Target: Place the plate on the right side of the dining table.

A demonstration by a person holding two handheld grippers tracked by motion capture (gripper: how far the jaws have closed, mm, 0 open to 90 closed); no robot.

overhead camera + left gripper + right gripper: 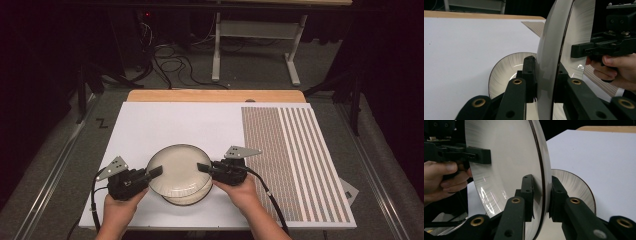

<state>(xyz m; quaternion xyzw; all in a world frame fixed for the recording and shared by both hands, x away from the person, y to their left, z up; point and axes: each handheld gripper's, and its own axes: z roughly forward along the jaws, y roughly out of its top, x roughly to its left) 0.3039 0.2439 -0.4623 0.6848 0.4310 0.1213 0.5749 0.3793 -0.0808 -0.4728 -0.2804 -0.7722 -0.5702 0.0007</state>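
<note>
A cream plate with a dark rim (179, 167) hangs tilted just above a second, matching plate (189, 200) that lies on the white board (165, 125). My left gripper (156, 171) is shut on the upper plate's left rim, and my right gripper (204, 167) is shut on its right rim. In the left gripper view the jaws (546, 77) clamp the upper plate (551, 50) edge-on, with the lower plate (506, 70) on the board behind. In the right gripper view the jaws (542, 195) pinch the upper plate's rim (509, 165); the lower plate (574, 187) lies beyond.
A striped brown-and-white mat (295, 160) covers the board's right part. A wooden table edge (215, 96) runs along the back. Beyond it on the floor lie cables (170, 65) and a white stand's legs (216, 55). Bare board stretches behind the plates.
</note>
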